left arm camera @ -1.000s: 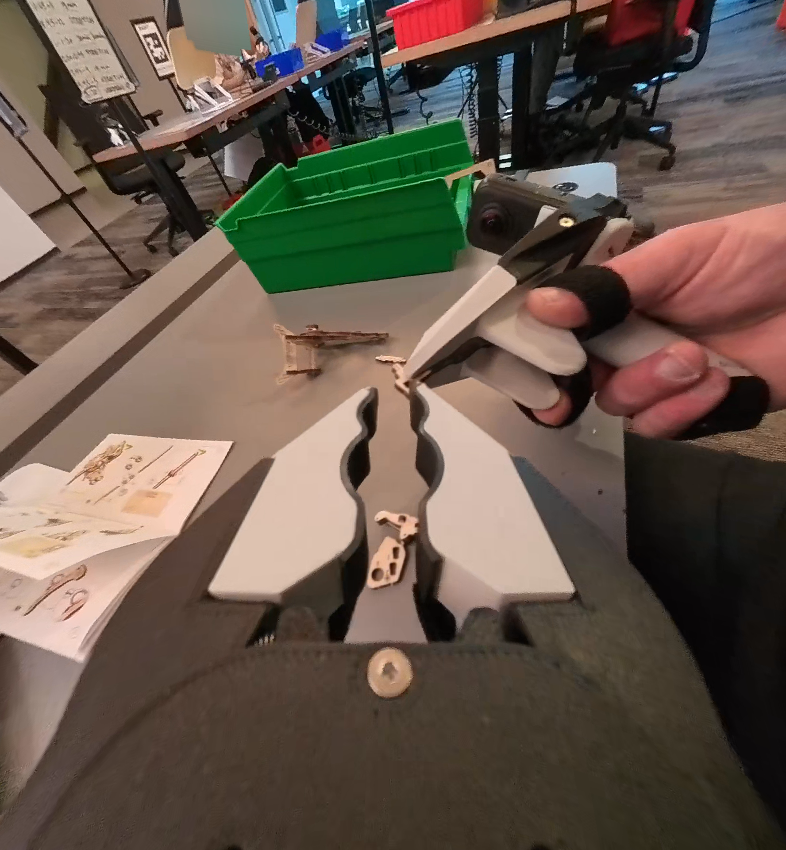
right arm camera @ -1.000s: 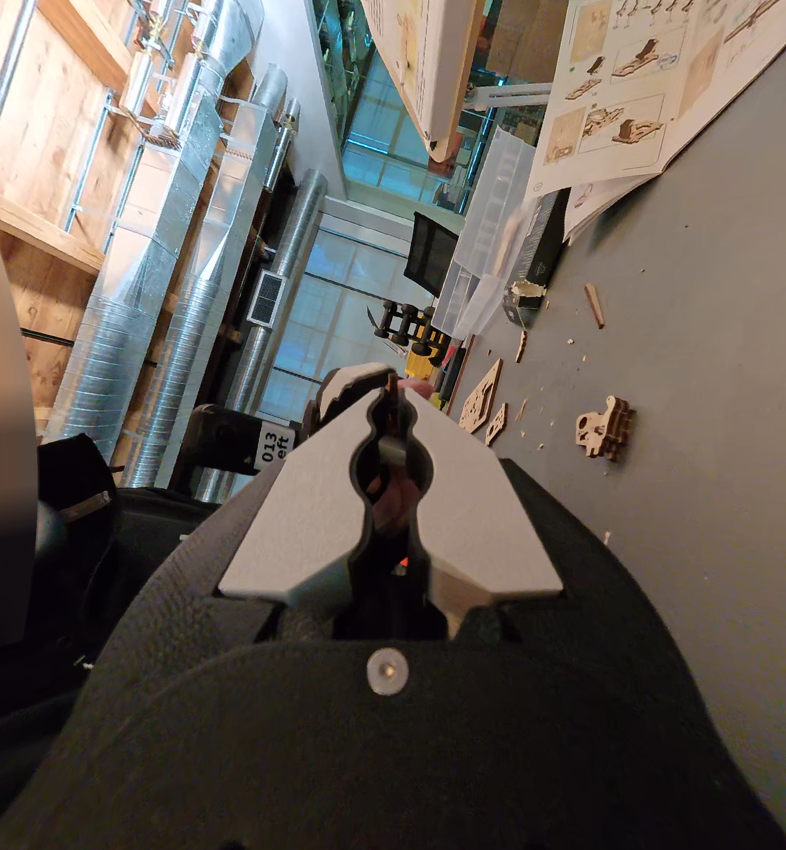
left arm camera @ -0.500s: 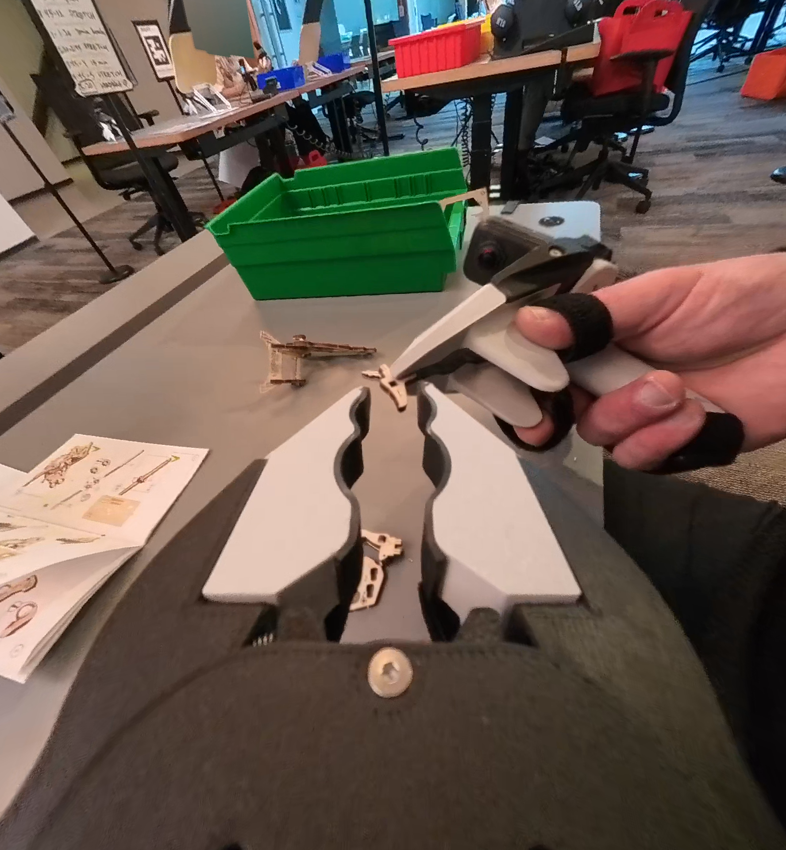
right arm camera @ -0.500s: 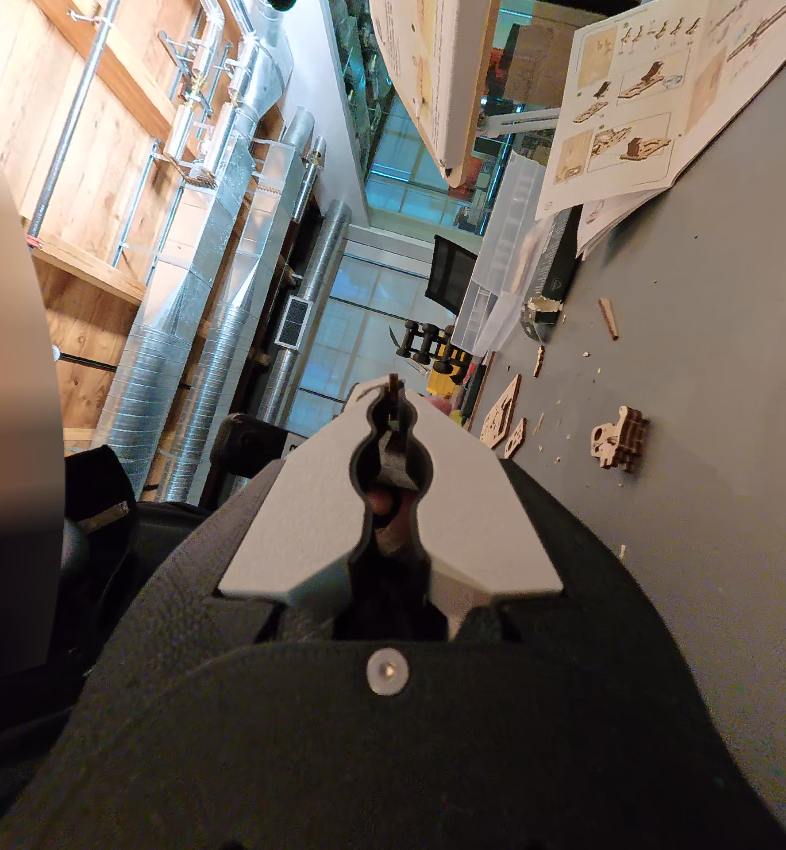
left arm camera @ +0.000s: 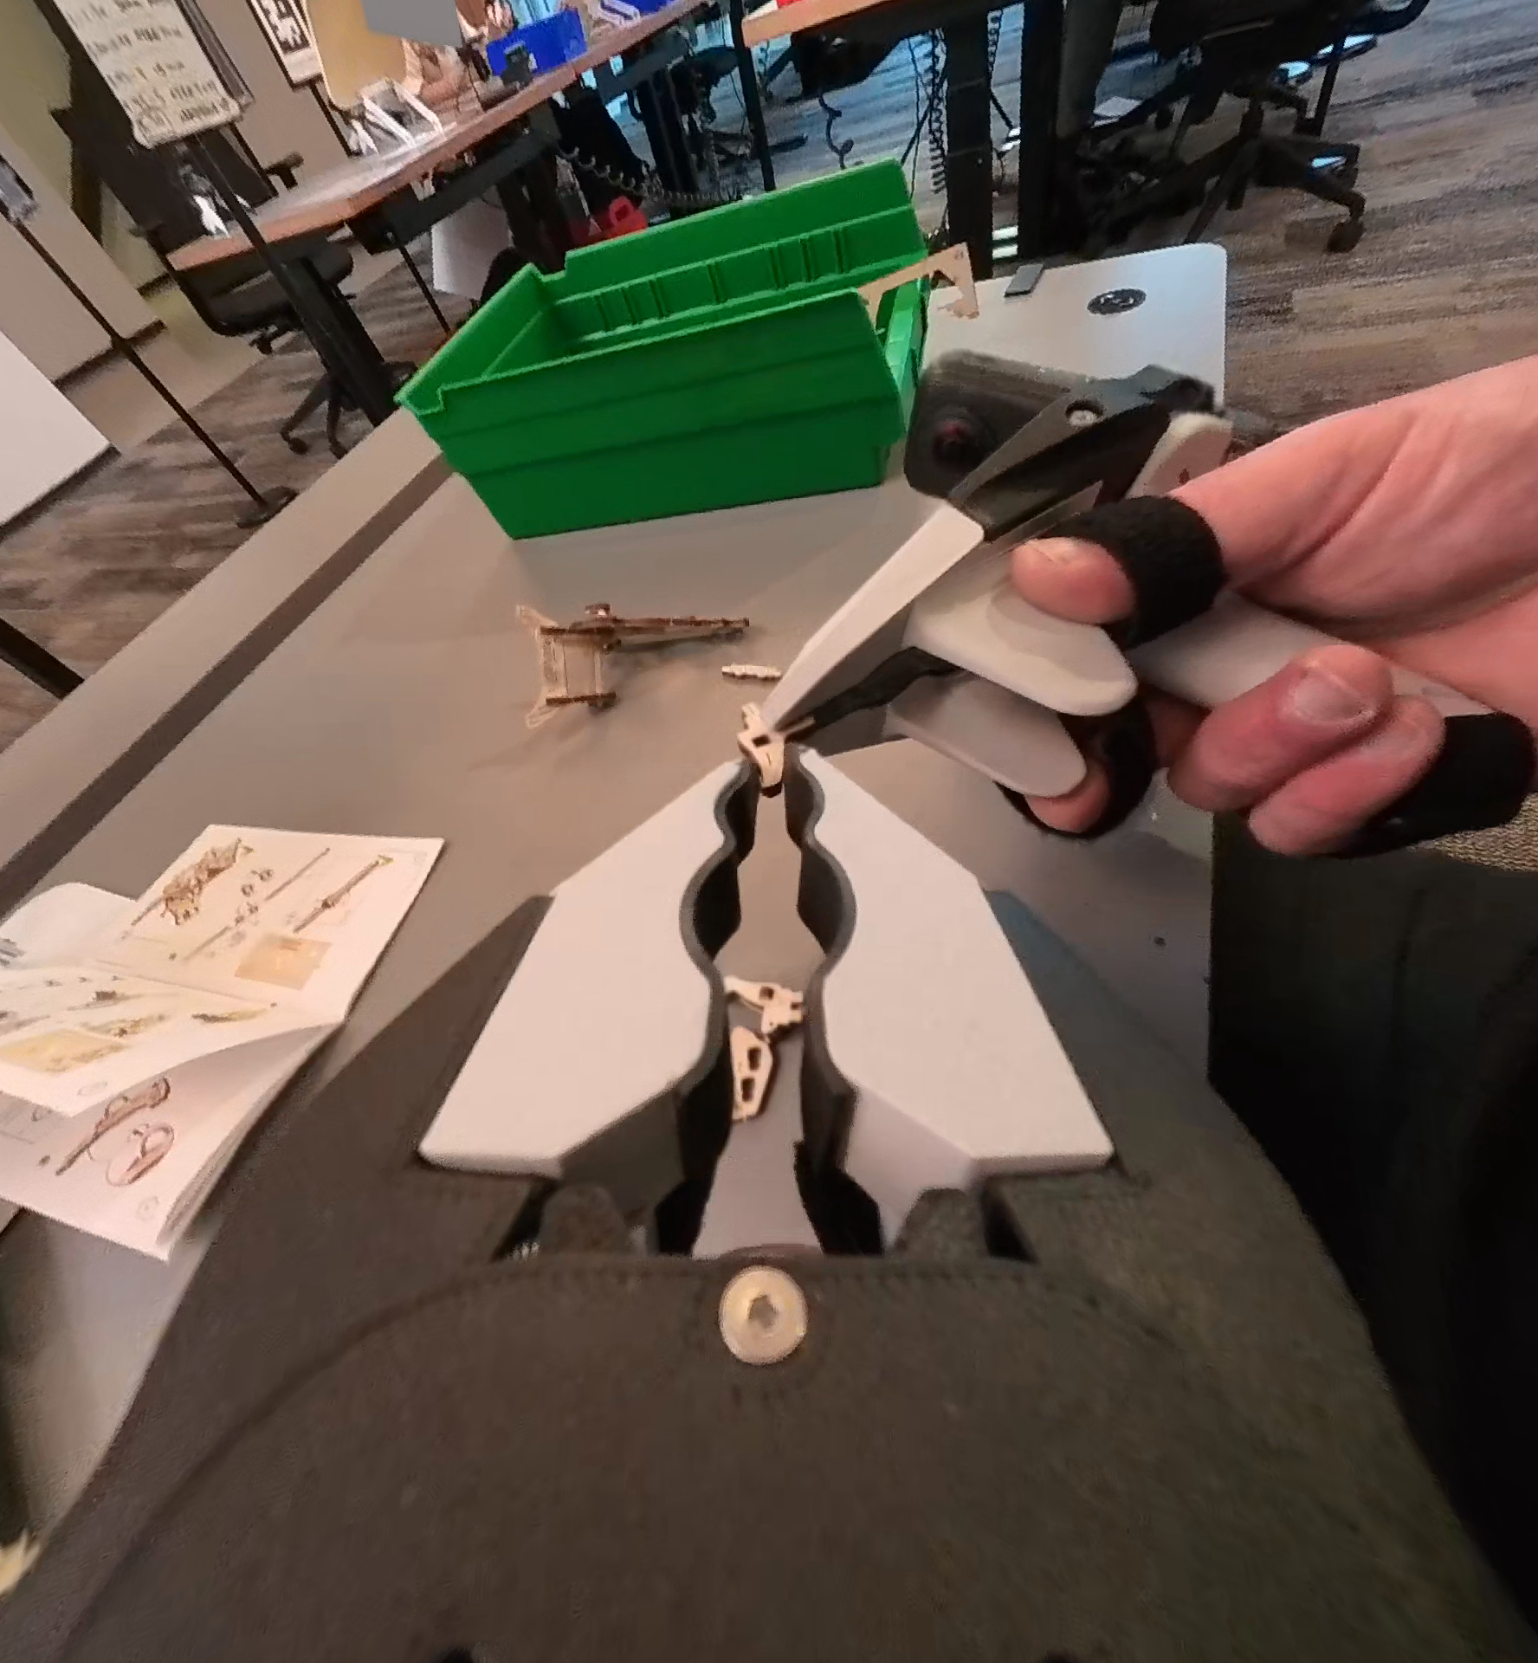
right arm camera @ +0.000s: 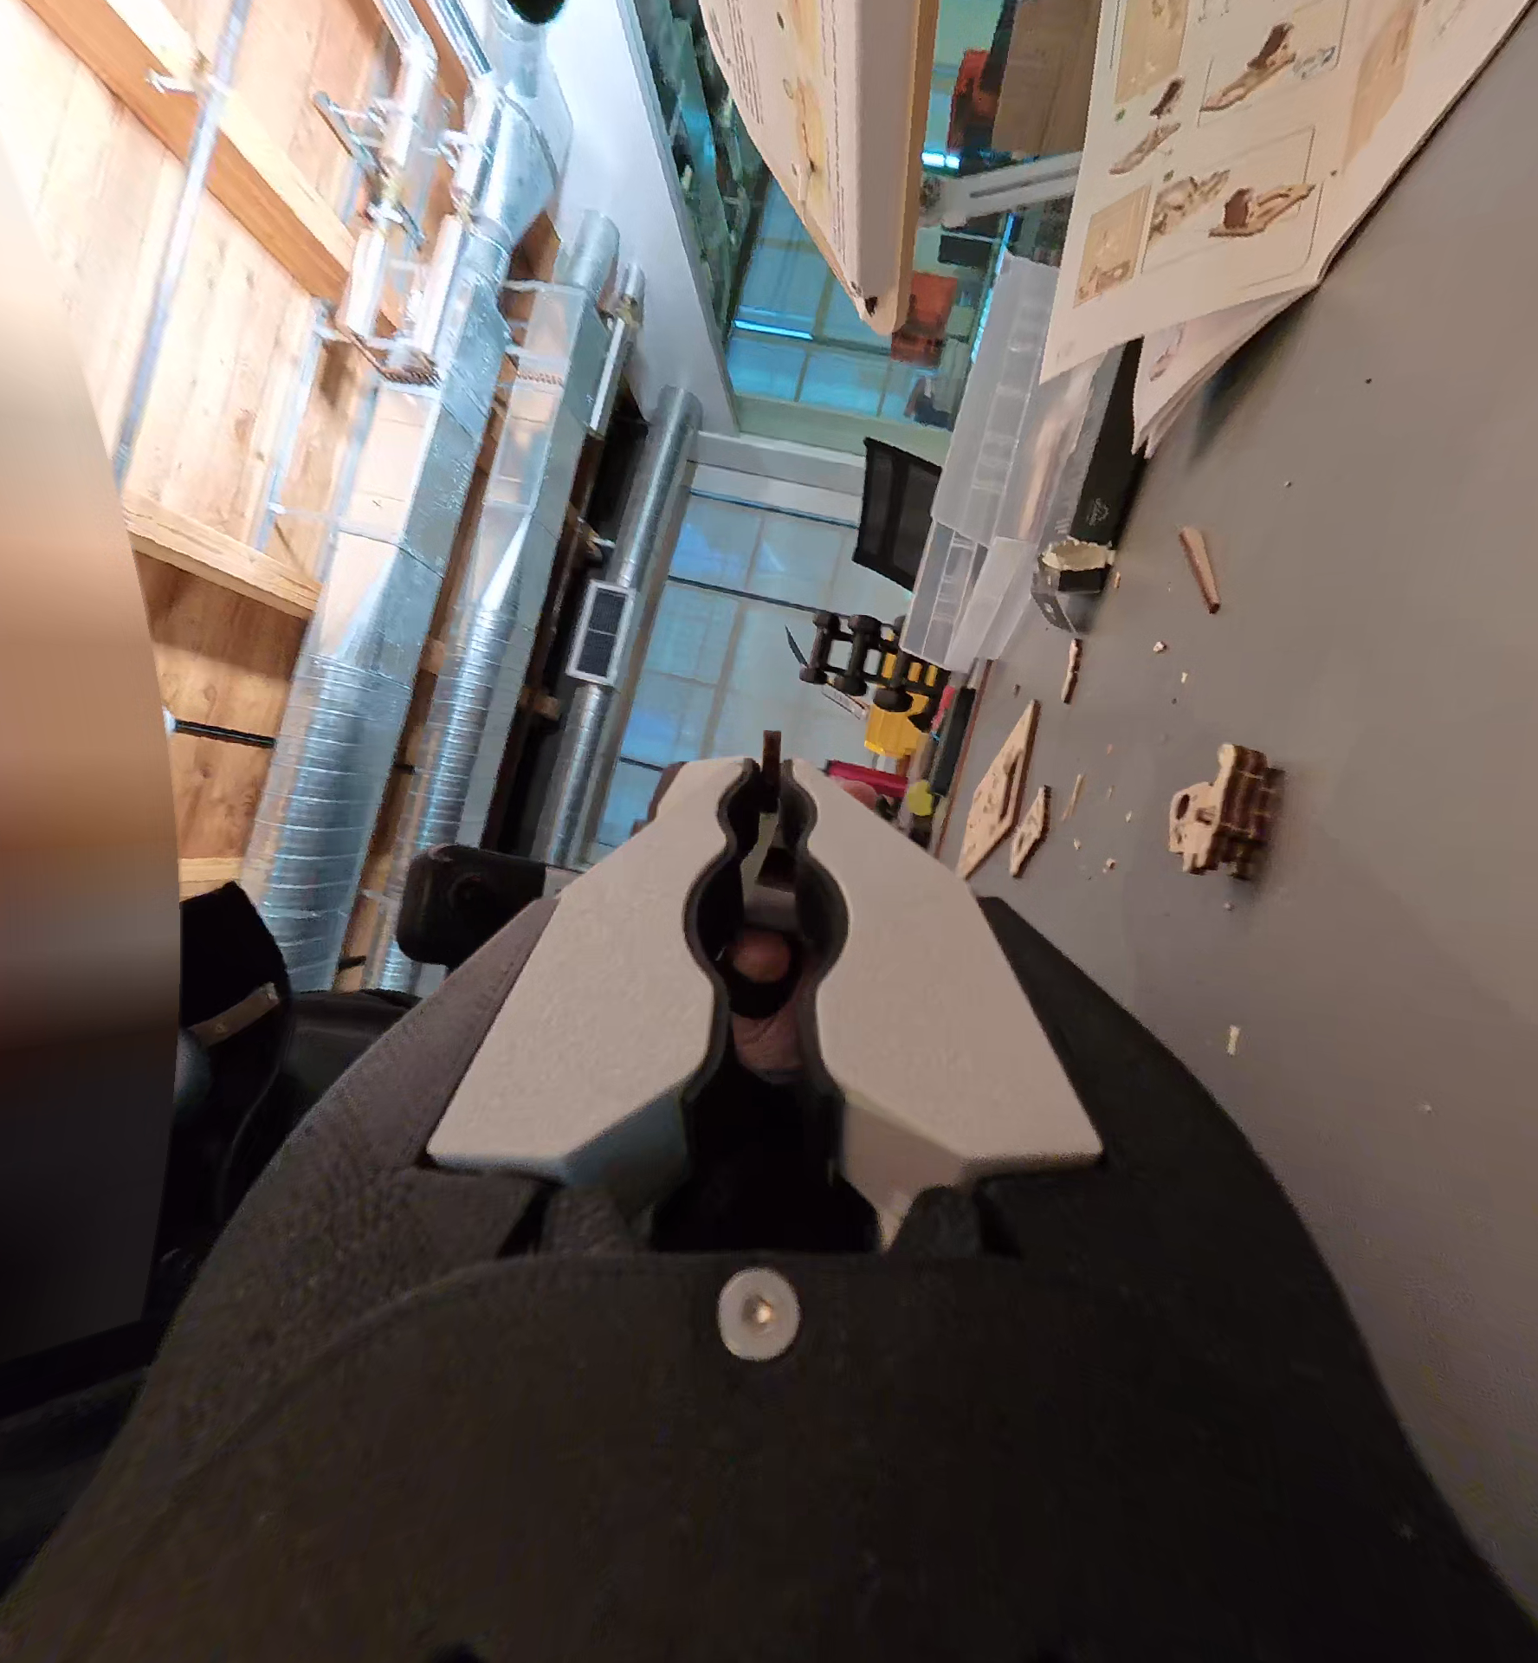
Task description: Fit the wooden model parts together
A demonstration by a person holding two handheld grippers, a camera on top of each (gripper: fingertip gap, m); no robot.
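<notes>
A small pale wooden part [left arm camera: 761,751] hangs from the tips of my right gripper [left arm camera: 779,720], which a hand holds and which comes in from the right, shut on the part's top. My left gripper [left arm camera: 770,778] has its tips closed around the part's lower end. In the right wrist view the right gripper [right arm camera: 773,774] pinches the same part, seen edge-on as a thin dark sliver [right arm camera: 771,751]. A partly built wooden model [left arm camera: 585,648] and a small peg [left arm camera: 747,670] lie on the grey table beyond. Two flat wooden pieces [left arm camera: 761,1035] lie under my left fingers.
A green bin [left arm camera: 675,378] stands at the back of the table. An open instruction booklet [left arm camera: 190,972] lies at the left. In the right wrist view there are a wooden sub-assembly [right arm camera: 1224,823], flat offcuts [right arm camera: 1004,810], chips and a clear plastic box [right arm camera: 990,558]. My left and right fingertips are right by each other. Both grippers' tips are roughly 20 centimeters from the partly built wooden model [left arm camera: 585,648].
The right gripper has brought the small part down between my left tips. The left jaws have narrowed around it since half a second ago.
</notes>
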